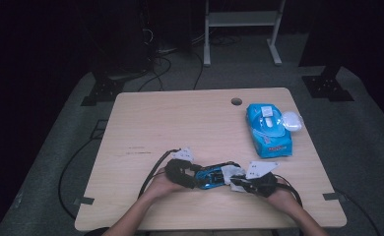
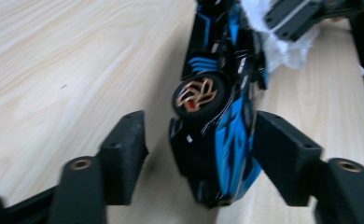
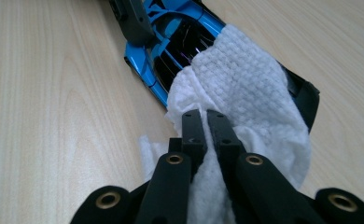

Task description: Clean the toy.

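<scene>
A blue and black toy car point(image 1: 210, 177) lies near the table's front edge; in the left gripper view the car point(image 2: 217, 140) is tipped on its side, one wheel facing the camera. My left gripper point(image 2: 201, 122) straddles its end: one jaw rests against the blue body, the other stands a little off it, so it is open. My right gripper point(image 3: 204, 116) is shut on a white wipe point(image 3: 245, 79), which is draped over the car's point(image 3: 171, 51) dark roof. In the high view the left gripper point(image 1: 192, 176) and right gripper point(image 1: 237, 183) meet at the car from either side.
A blue pack of wipes point(image 1: 268, 130) lies at the table's right side, its flap open. A cable hole point(image 1: 236, 102) sits near the far edge. Light wooden tabletop point(image 1: 180, 123) stretches bare at the left and middle. Cables trail off the front left.
</scene>
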A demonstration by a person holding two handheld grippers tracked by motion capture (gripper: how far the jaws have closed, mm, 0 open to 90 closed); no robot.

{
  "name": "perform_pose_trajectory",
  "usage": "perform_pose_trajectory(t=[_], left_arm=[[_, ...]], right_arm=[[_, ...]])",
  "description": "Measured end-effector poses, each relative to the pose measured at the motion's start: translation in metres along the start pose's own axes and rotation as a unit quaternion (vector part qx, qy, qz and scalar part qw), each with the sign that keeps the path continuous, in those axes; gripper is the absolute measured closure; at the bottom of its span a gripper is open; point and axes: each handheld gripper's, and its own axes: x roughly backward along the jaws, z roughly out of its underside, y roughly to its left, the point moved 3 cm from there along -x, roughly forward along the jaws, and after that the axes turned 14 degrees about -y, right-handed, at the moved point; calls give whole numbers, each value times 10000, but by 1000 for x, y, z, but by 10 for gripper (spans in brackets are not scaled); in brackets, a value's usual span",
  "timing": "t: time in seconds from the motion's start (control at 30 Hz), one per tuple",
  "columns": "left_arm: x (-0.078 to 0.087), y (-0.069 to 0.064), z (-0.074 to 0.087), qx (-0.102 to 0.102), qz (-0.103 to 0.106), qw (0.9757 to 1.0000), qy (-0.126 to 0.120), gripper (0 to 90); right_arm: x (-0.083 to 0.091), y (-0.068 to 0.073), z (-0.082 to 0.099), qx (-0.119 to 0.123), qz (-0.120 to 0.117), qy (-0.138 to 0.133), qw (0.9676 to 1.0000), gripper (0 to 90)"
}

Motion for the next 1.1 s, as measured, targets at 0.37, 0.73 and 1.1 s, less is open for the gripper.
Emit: perform_pose_trajectory(t=[0.37,0.73,1.1], left_arm=[[2,-19,-9,-1095,-76,9937,-223,660],[1,-8,-6,-1138,-282,9926,-303,660],[3,-8,-5,-1158,-287,9923,-327,658]], right_arm=[[10,0,-2,-129,6,-22,9999,861],[-20,4,-25,179,147,-204,9995,859],[0,-24,-4,-112,906,-42,9958,857]])
